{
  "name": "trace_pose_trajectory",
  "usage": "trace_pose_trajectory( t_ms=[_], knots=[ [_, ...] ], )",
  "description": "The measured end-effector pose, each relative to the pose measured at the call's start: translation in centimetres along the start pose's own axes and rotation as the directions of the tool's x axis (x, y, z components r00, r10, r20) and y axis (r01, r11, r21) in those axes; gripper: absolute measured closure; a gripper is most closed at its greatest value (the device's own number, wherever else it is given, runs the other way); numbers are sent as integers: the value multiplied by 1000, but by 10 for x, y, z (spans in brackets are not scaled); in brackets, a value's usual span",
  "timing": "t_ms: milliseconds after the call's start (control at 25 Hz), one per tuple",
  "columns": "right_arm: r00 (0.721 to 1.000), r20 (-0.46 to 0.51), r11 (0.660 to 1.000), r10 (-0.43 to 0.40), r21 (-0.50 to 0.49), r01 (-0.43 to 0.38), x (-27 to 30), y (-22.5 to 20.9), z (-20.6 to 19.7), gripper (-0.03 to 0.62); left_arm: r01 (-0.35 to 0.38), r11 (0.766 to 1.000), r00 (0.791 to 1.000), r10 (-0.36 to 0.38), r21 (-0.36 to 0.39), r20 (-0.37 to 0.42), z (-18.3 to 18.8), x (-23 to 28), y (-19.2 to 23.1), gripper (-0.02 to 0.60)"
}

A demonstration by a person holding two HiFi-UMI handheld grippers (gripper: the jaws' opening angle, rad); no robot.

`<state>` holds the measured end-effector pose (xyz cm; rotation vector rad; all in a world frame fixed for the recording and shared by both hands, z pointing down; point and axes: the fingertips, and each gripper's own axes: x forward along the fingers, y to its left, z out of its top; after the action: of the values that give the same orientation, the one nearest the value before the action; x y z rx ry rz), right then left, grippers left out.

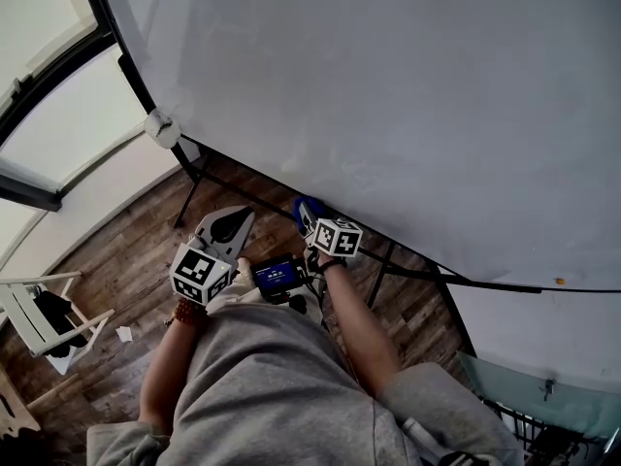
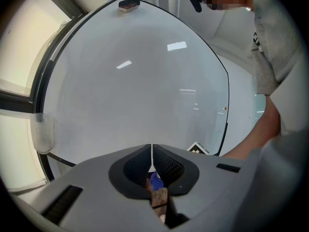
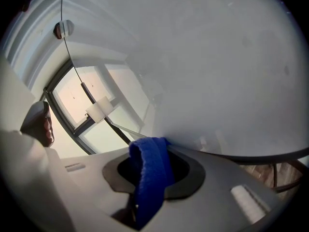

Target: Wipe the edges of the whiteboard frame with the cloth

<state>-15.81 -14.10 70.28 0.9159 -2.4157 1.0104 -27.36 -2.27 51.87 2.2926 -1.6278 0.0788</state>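
The whiteboard [image 1: 388, 95] fills most of the head view; its thin black frame [image 1: 243, 168] runs along the lower edge. My right gripper [image 1: 312, 214] is shut on a blue cloth [image 1: 307, 208], and the cloth lies against that lower frame edge. In the right gripper view the blue cloth [image 3: 149, 173] hangs folded out of the right gripper [image 3: 154, 146], just under the dark frame [image 3: 270, 156]. My left gripper [image 1: 236, 221] hovers left of it, below the frame, shut and holding nothing. In the left gripper view the left gripper [image 2: 152, 164] faces the whiteboard [image 2: 135, 81].
A black stand leg [image 1: 191, 184] drops to the wooden floor [image 1: 126, 260]. A white corner cap [image 1: 161, 127] sits on the frame. An eraser [image 2: 129, 4] rests at the board's far edge. A white chair [image 1: 39, 318] stands left, a glass table [image 1: 524, 386] lower right.
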Motion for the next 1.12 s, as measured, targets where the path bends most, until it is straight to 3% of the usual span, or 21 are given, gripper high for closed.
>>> trace_pose_trajectory(
  t_ms=[720,1120],
  knots=[
    [998,-31,998,63,-4,-63,35,32,4,493,-105,994,994,106,-32,26,5,-24,41,563],
    [996,-46,995,81,56,-79,46,38,1,493,-170,985,985,170,11,20,8,-53,49,563]
  ],
)
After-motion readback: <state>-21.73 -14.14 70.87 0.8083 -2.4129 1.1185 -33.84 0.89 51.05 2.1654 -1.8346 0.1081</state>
